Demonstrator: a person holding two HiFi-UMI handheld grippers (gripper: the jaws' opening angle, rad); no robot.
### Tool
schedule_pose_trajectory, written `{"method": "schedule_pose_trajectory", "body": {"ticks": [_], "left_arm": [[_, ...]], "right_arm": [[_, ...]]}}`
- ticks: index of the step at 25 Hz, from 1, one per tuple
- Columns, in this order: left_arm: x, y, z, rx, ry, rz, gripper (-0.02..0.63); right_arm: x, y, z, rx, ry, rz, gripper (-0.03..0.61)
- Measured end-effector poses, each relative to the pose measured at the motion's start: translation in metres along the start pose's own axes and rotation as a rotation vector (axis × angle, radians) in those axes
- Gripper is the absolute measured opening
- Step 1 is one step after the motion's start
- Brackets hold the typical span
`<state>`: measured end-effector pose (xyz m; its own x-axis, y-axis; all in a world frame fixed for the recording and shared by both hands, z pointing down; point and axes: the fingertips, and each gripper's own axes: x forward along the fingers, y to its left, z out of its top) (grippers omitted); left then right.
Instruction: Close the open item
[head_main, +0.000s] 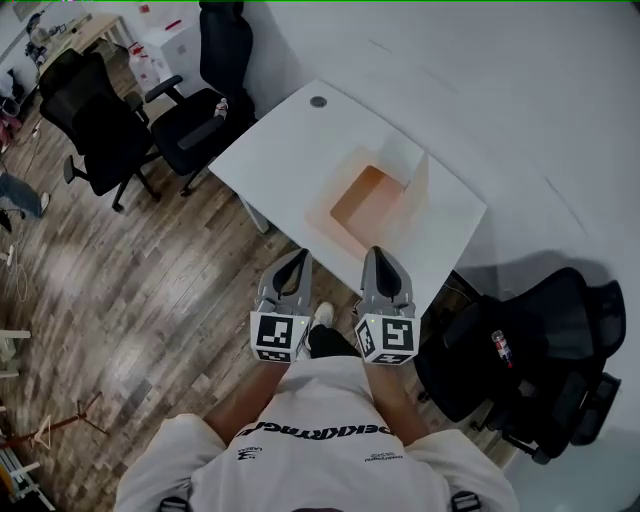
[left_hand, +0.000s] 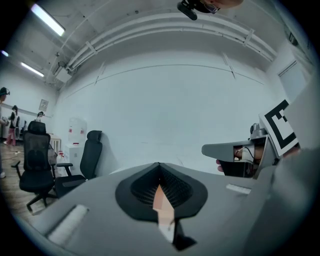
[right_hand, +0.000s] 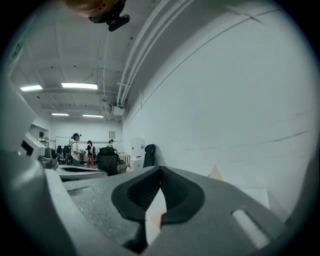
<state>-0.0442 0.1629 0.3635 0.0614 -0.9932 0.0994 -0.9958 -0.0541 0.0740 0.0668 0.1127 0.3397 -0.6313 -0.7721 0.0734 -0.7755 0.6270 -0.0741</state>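
An open cardboard box, white outside and orange-brown inside, stands on the white table with its flaps up. Both grippers hover side by side over the floor just short of the table's near edge, pointing toward the box. The left gripper is shut and holds nothing. To its right, the right gripper is also shut and empty. In the left gripper view the jaws meet at the tip, and a sliver of orange box shows through the slit behind it. The right gripper view shows its jaws meeting too.
Two black office chairs stand left of the table on the wood floor. Another black chair with a small bottle on it stands at the right. A white wall runs behind the table. People stand far off.
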Motion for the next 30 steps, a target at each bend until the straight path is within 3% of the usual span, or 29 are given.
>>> {"method": "schedule_pose_trajectory", "body": {"ticks": [8,17,30], "left_arm": [[0.072,0.016,0.004,0.056,0.021,-0.079,-0.002],[0.149,0.022,0.019,0.059,0.033,-0.12,-0.002],[0.187,0.018,0.014,0.042,0.072,-0.183,-0.002]], "right_arm": [[0.059,-0.048,0.009,0.018,-0.042,-0.089,-0.006],[0.103,-0.106,0.015,0.054,-0.024,-0.177,-0.006],[0.116,-0.137,-0.008,0.108,0.043,-0.252,-0.006]]}}
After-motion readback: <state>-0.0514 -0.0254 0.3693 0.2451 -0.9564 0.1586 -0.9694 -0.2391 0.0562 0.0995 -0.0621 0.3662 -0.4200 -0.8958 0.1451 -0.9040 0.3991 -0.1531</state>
